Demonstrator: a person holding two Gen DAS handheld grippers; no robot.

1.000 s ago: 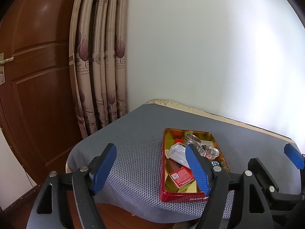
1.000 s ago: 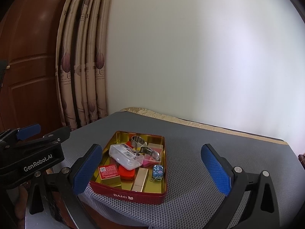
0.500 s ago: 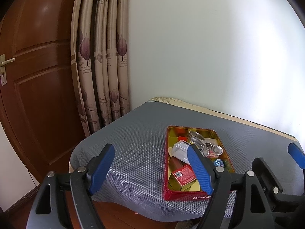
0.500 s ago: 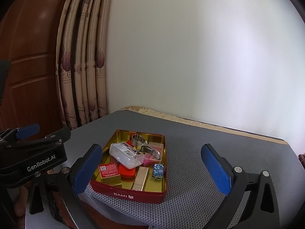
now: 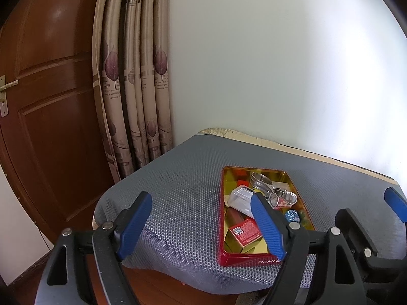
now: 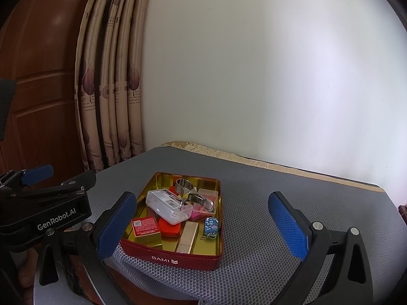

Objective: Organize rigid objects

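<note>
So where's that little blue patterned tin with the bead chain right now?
In the right wrist view, the little blue patterned tin lies in the red tin tray's near right corner, just right of the upright gold rectangular box.

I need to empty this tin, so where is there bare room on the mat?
The grey mat lies bare right of the red tin, out to the wall-side edge, and left of it toward the curtain. The tin itself is crowded.

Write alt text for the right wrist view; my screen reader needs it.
A red BAMI tin of small items, including a clear plastic case, sits on a grey mesh mat. The open right tongs frame it, holding nothing.
</note>
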